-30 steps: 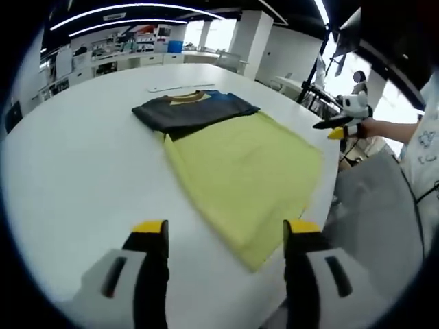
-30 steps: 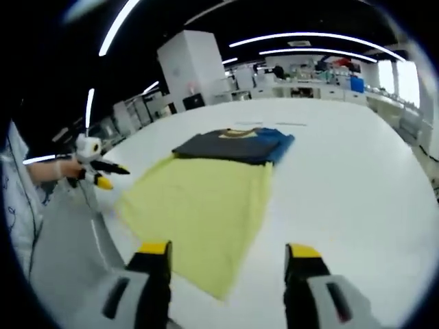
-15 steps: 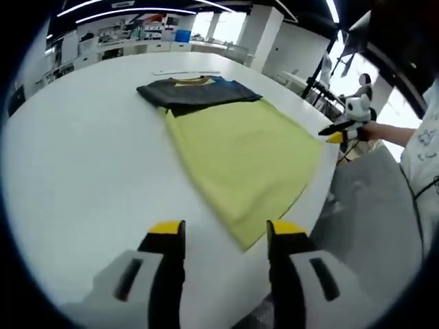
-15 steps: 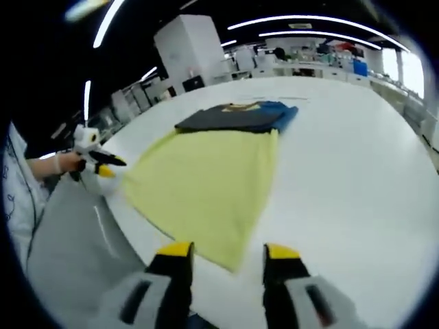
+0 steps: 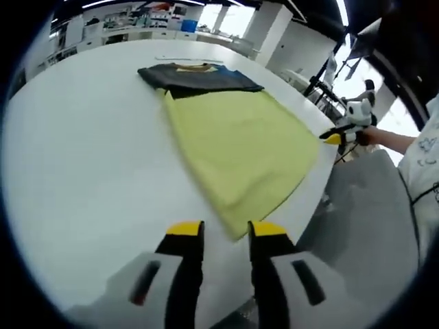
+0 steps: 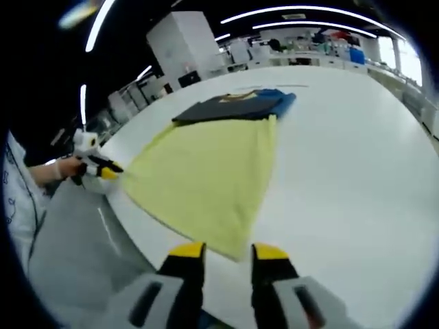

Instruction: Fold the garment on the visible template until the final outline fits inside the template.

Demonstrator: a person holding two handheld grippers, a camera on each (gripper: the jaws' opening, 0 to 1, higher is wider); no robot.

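At the bottom of each view, the left gripper point(image 5: 219, 232) and right gripper point(image 6: 229, 252) hold their fingers narrowly parted, grasping nothing, by the yellow cloth's point(image 5: 236, 147) near corner, while the dark folded garment point(image 5: 197, 76) sits small and unclear at the upper centre of the table point(image 5: 82, 164).

Both views look low across the white table point(image 5: 75, 157) (from opposite near corners), sharing the yellow template point(image 5: 240, 147).

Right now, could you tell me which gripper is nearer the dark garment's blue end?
Right. The right gripper sits at the yellow sheet's near corner on the blue end's side; the left gripper sits at the other near corner, diagonally across.
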